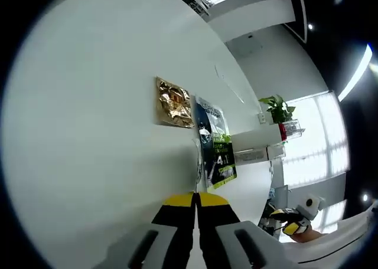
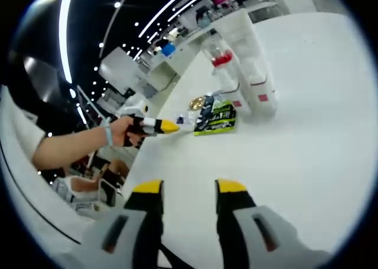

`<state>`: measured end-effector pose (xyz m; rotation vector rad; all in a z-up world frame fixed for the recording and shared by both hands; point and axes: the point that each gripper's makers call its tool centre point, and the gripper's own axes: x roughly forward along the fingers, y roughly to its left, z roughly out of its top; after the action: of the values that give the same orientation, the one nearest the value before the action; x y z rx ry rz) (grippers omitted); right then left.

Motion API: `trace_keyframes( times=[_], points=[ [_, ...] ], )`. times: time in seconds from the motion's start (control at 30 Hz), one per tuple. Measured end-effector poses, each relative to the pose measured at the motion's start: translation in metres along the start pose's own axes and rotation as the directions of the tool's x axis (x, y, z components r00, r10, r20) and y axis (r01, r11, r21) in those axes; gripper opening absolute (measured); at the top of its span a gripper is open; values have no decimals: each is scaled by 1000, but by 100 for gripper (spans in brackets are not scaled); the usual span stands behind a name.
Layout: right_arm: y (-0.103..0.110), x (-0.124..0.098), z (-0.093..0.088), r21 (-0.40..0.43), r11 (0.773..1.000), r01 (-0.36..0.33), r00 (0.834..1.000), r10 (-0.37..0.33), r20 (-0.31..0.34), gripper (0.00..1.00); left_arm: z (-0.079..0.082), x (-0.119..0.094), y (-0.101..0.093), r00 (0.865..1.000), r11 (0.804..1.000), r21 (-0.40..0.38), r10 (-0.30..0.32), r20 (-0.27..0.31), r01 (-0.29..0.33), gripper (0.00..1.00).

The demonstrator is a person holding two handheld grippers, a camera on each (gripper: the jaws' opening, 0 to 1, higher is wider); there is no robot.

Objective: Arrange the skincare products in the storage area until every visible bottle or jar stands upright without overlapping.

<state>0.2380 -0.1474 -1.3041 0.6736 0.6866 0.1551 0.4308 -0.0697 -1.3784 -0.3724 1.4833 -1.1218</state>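
On white table: left gripper jaws closed, right gripper open, sachets ahead

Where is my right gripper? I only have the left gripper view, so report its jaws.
Observer: The right gripper hangs over bare table, jaws open, nothing between them.
Operator: Now tell me how my left gripper sits against the packets.
Observer: The left gripper points at the green sachet, its tip just short of the pile.
Operator: Report what stands behind them.
Observer: A clear bottle with a red cap stands upright beside a tall white container.
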Motion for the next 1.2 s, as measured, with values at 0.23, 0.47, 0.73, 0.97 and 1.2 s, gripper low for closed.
trace_keyframes(
  times=[0.23,0.47,0.73,0.97,1.2],
  points=[
    [3,1,0,0,1000,-1,1000,1,-6,32,3,-1,13,998,998,-29,52,-22,-52,0],
    [3,1,-1,8,1000,4,1000,-4,-4,32,-3,2,17,994,996,-64,61,-93,-67,1],
    [4,1,-2,12,1000,12,1000,-12,-2,32,-5,2,18,990,996,-63,62,-130,-70,2],
    [5,3,-4,15,1000,13,1000,-13,-2,32,-4,2,18,989,995,-73,52,-135,-63,2],
    [6,2,-6,11,1000,18,1000,-18,-6,32,-3,3,17,991,993,-113,29,-130,-44,2]
  ],
)
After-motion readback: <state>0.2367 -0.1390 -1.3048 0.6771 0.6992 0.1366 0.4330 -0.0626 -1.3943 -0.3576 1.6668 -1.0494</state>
